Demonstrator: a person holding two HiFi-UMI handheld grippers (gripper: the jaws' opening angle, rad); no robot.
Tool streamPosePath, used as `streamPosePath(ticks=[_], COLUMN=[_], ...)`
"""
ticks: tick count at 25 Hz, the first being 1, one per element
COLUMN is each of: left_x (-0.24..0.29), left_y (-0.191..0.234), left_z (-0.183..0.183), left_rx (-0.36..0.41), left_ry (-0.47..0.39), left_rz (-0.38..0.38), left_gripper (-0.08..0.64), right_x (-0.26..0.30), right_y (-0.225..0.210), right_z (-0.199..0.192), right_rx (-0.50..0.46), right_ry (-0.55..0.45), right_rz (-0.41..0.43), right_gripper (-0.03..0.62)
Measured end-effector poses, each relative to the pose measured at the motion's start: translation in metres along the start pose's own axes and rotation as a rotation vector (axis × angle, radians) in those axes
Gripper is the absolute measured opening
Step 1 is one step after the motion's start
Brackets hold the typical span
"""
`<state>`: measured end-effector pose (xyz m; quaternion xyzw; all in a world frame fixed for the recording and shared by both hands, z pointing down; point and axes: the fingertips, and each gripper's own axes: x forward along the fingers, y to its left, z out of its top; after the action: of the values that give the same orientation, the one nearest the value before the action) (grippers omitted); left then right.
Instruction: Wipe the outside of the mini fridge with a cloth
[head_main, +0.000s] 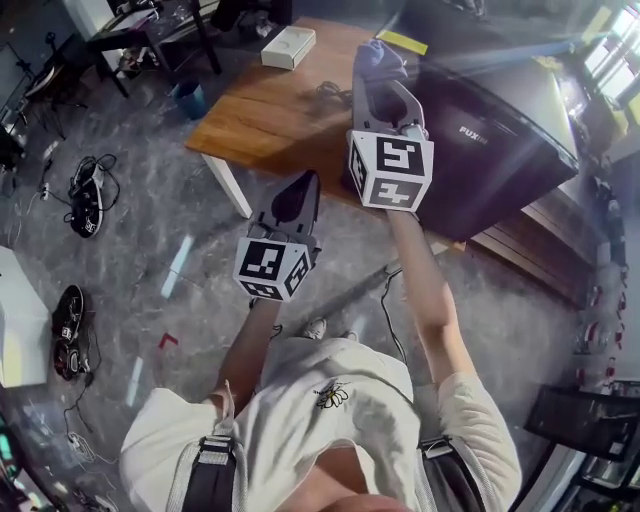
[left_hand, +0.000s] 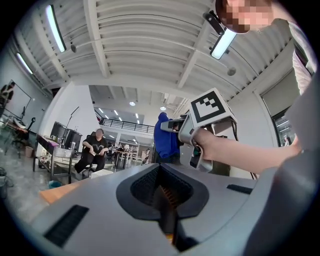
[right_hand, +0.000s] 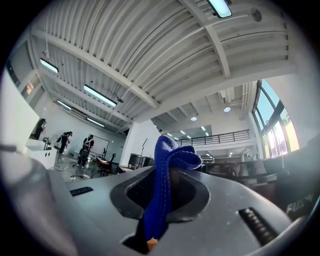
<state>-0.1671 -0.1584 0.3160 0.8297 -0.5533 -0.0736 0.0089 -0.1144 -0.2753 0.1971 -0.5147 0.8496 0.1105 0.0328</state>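
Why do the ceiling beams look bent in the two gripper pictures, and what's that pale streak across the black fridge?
Left and right gripper views: wide-angle lenses bow the straight ceiling beams and black out the corners. Right gripper view: the blue cloth in the right gripper is sharp. Head view: the streak on the mini fridge looks like reflected window light.
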Motion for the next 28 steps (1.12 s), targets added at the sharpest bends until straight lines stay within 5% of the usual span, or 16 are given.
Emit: streamPosePath(ticks=[10,28], left_x=[-0.004,0.001], left_y=[0.005,-0.015], left_z=[0.003,-0.01], left_rx=[-0.034,-0.044], left_ry=[-0.039,-0.014], left_rz=[0.031,0.019], left_gripper=[0.005,0.005], right_x=[0.012,-0.001], right_y=[0.005,-0.033], right_z=[0.024,0.009], right_rx=[-0.114,-0.092], right_ry=[-0.066,-0.007], right_rz=[-0.06,-0.168], right_gripper=[0.061,0.061])
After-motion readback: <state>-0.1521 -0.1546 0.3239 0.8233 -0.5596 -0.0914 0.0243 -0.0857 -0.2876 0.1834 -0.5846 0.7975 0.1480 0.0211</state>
